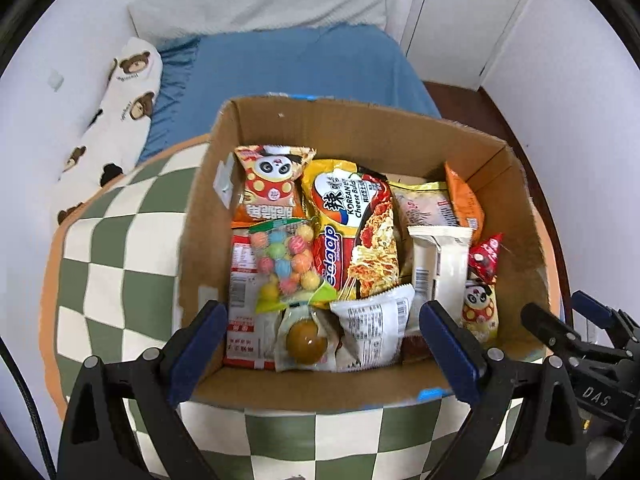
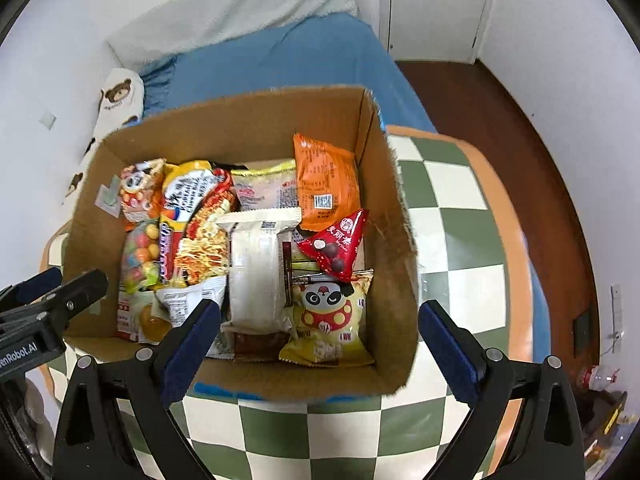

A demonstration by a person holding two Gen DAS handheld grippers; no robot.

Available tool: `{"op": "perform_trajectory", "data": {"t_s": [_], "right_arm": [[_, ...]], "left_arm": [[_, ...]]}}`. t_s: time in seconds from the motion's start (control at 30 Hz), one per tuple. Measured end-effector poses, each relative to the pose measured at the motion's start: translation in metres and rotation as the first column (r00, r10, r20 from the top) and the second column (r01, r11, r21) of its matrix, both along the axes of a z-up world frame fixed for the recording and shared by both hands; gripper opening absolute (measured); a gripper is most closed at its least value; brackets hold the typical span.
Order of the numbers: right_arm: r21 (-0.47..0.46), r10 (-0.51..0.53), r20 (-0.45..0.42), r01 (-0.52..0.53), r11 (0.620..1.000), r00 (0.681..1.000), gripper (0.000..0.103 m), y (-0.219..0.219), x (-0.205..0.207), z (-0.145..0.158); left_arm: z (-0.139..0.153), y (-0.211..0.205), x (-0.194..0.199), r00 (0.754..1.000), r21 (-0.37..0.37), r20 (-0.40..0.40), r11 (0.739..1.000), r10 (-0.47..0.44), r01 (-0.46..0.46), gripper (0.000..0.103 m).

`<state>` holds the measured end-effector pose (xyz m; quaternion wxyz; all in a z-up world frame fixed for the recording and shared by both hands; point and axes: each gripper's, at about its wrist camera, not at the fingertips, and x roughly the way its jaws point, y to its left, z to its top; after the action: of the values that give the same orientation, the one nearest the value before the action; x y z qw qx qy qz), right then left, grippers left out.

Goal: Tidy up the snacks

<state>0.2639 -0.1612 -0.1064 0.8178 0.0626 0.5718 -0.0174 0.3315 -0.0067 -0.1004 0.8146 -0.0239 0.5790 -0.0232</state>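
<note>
A cardboard box (image 1: pixel 384 128) (image 2: pixel 240 116) sits on a green-and-white checkered cushion and holds several snack packs. Among them are a noodle pack (image 1: pixel 356 232) (image 2: pixel 200 232), a bag of coloured candy balls (image 1: pixel 286 260), a white wrapped pack (image 1: pixel 440 264) (image 2: pixel 256 276), a red triangular pack (image 2: pixel 340 244), a yellow panda bag (image 2: pixel 330 320) and an orange pack (image 2: pixel 326 184). My left gripper (image 1: pixel 324 344) hangs open above the box's near edge, nothing between its fingers. My right gripper (image 2: pixel 320 344) is open too, above the near right part of the box, holding nothing.
The checkered cushion (image 1: pixel 108 264) (image 2: pixel 452 240) lies on a bed with a blue sheet (image 1: pixel 304 64) (image 2: pixel 288 56). A bear-print pillow (image 1: pixel 120 112) lies at the left by the wall. Brown floor (image 2: pixel 500 120) and a white door (image 2: pixel 436 8) are on the right.
</note>
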Motion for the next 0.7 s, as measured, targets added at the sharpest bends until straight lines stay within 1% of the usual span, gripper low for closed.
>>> {"op": "perform_trajectory", "data": {"t_s": [0.23, 0.43, 0.53, 0.7], "right_arm": [[-0.004, 0.003, 0.117, -0.002, 1.000, 0.993, 0.101, 0.000, -0.052, 0.045], [-0.027, 0.014, 0.229, -0.008, 1.000, 0.973, 0.103, 0.002, -0.113, 0.099], [-0.055, 0.019, 0.279, -0.004, 0.998, 0.960, 0.103, 0.006, -0.140, 0.121], [-0.055, 0.020, 0.327, -0.002, 0.998, 0.945, 0.103, 0.007, -0.177, 0.151]], "left_arm": [[0.050, 0.002, -0.061, 0.992, 0.008, 0.128, 1.000, 0.010, -0.011, 0.099], [0.093, -0.001, -0.115, 0.974, 0.034, 0.224, 0.999, 0.002, -0.010, 0.099], [0.109, -0.001, -0.136, 0.966, 0.037, 0.260, 0.999, 0.003, -0.013, 0.099], [0.135, 0.000, -0.166, 0.955, 0.026, 0.296, 0.999, 0.015, -0.024, 0.099]]}}
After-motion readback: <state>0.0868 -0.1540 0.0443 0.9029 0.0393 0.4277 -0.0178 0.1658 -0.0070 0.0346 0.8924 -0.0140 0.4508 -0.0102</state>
